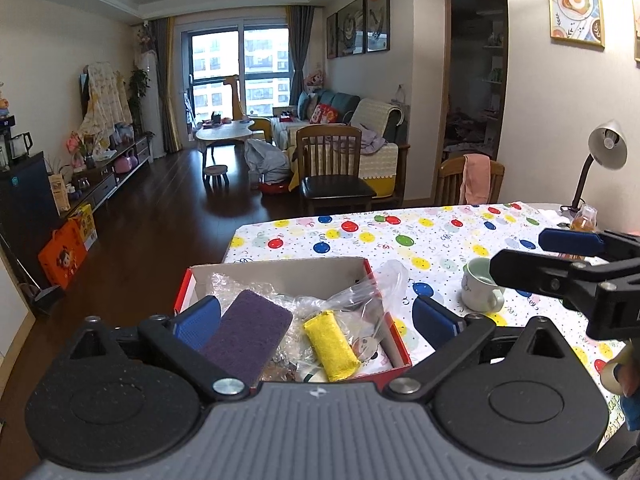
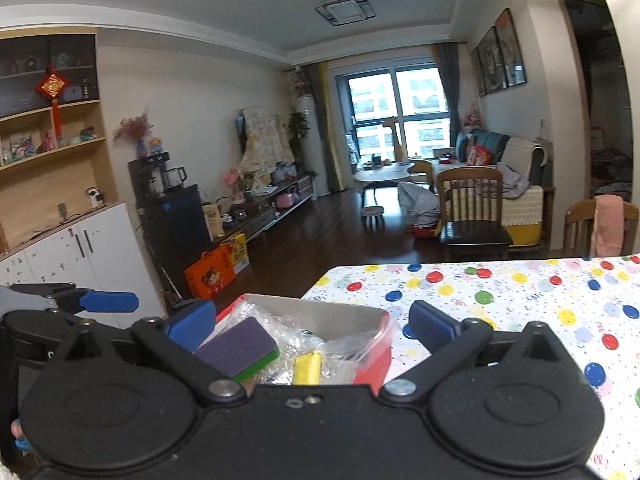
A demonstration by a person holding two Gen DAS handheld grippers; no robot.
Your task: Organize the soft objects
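The left gripper [image 1: 318, 320] and the right gripper [image 2: 312, 326] both gape fully wide, grasping nothing. Below them, in the red-sided cardboard box [image 1: 280, 276] on the balloon-print worktop [image 1: 420, 236], lie the purple-topped sponge [image 1: 248, 332], the yellow sponge [image 1: 330, 344] and crumpled clear plastic bags [image 1: 360, 296].

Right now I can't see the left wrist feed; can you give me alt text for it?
The open left gripper hovers over a red-sided cardboard box on a balloon-print tablecloth, holding nothing. Inside lie a purple sponge, a yellow sponge, bubble wrap and a clear plastic bag. To the right stand a white mug and the right gripper.
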